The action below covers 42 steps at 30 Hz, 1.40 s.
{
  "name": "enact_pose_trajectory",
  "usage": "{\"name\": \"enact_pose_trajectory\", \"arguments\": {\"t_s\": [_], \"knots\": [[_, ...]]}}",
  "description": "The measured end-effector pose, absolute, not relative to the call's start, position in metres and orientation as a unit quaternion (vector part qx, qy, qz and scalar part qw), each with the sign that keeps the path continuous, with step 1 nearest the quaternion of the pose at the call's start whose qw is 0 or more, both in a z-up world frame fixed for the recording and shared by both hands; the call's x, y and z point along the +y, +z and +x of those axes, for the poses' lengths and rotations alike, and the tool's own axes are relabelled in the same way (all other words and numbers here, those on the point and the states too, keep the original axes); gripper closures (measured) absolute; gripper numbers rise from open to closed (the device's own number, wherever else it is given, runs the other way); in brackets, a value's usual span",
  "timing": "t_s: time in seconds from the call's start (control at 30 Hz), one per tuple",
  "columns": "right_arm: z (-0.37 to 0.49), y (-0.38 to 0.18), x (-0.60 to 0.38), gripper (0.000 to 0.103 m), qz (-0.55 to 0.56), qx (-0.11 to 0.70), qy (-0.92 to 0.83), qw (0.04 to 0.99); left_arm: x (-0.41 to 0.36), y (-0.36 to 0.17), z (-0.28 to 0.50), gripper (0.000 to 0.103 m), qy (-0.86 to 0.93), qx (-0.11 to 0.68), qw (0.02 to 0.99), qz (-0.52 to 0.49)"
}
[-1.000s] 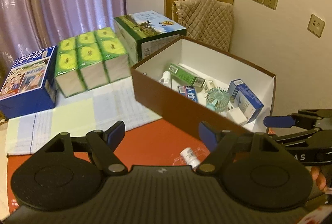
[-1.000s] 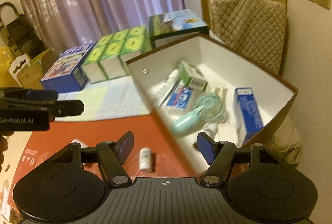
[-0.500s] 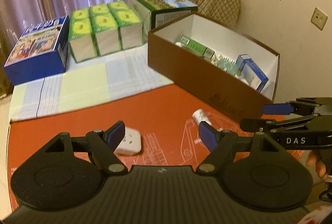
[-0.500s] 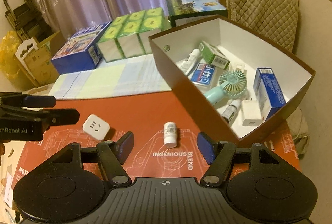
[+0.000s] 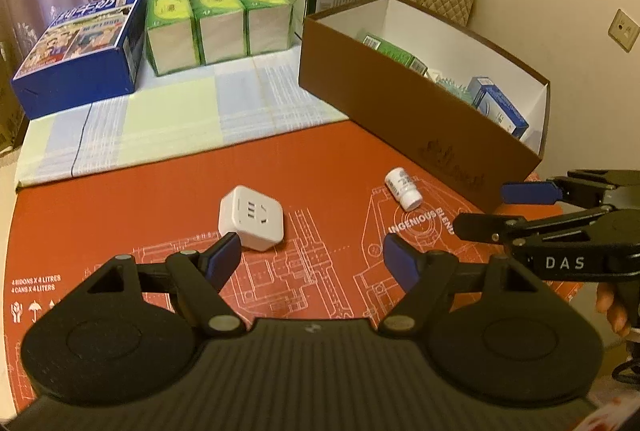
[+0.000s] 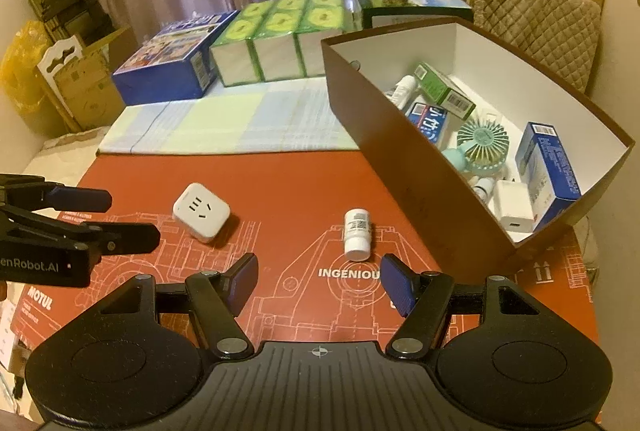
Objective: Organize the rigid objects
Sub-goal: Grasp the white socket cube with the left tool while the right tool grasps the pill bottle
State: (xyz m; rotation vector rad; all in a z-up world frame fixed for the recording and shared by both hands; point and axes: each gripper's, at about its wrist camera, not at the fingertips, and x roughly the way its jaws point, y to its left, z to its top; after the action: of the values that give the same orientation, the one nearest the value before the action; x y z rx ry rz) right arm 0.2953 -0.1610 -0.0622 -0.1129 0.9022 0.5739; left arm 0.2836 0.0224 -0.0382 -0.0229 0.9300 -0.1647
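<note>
Grippers are hovering side by side over the red mat on the worktop, both angled downward and both empty. Left gripper is standing with its jaws wide apart, its left fingertip just beside the white plug cube, which is lying on the mat without being gripped. Right gripper is holding its jaws parted too, nothing between them, with the small white bottle lying on its side just ahead of the gap. Both loose items are sitting apart from each other, outside the brown box, which is resting at the mat's right side and already carrying a mint handheld fan, a blue carton, a green carton and a white charger. Behind, tissue packs are lining the checked cloth.
</note>
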Motion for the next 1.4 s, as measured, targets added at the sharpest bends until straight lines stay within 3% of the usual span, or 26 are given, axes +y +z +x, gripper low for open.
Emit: {"name": "enact_pose_trajectory", "arguments": {"t_s": [0.7,1.4], "knots": [[0.321,-0.093,-0.146,0.038,-0.066,0.449,0.267,0.850,0.030,-0.066,0.299,0.029,-0.039,0.455,0.890,0.007],[0.349,-0.132,-0.146,0.038,-0.068,0.477,0.238,0.844,0.003,-0.129,0.333,0.032,-0.017,0.427,0.890,0.158]]}}
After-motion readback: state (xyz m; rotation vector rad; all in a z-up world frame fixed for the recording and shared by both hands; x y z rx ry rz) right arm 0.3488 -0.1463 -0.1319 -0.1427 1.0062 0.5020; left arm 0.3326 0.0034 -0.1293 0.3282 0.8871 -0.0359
